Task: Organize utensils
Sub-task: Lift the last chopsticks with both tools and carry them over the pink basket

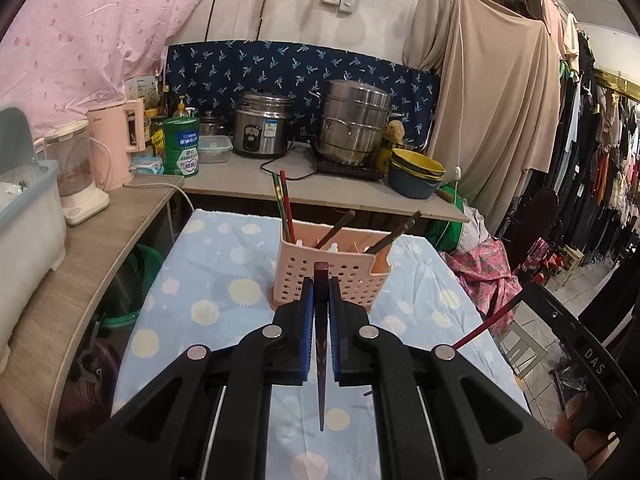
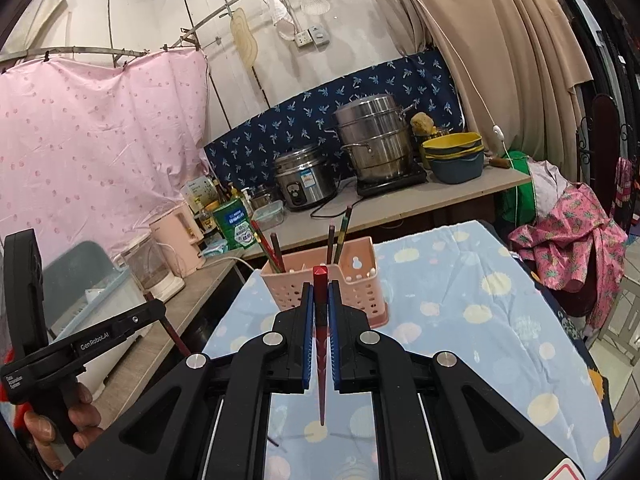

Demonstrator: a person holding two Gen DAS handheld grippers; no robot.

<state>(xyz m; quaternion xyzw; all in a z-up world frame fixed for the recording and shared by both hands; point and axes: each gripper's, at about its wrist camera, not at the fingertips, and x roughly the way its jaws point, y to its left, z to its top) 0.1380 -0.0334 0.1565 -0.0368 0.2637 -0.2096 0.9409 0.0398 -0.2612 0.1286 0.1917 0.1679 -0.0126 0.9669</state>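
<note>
A pink perforated utensil holder [image 1: 332,272] [image 2: 320,284] stands on the blue dotted tablecloth [image 1: 208,280] [image 2: 460,300] with several chopsticks [image 1: 285,204] [image 2: 340,236] upright in it. My left gripper [image 1: 321,284] is shut on a dark red chopstick [image 1: 321,320], its thick end pointing at the holder just in front. My right gripper [image 2: 320,292] is shut on a red chopstick [image 2: 321,320], also just short of the holder. The right gripper's chopstick shows at the right of the left wrist view [image 1: 488,322]. The left gripper body shows at the left of the right wrist view [image 2: 100,332].
A counter [image 1: 248,176] behind the table carries a rice cooker [image 1: 262,128], a steel steamer pot [image 1: 354,120], stacked bowls [image 1: 416,176], a green jug [image 1: 181,146] and a pink kettle [image 1: 116,140]. A wooden side shelf [image 1: 80,272] runs along the left. Clothes hang at the right.
</note>
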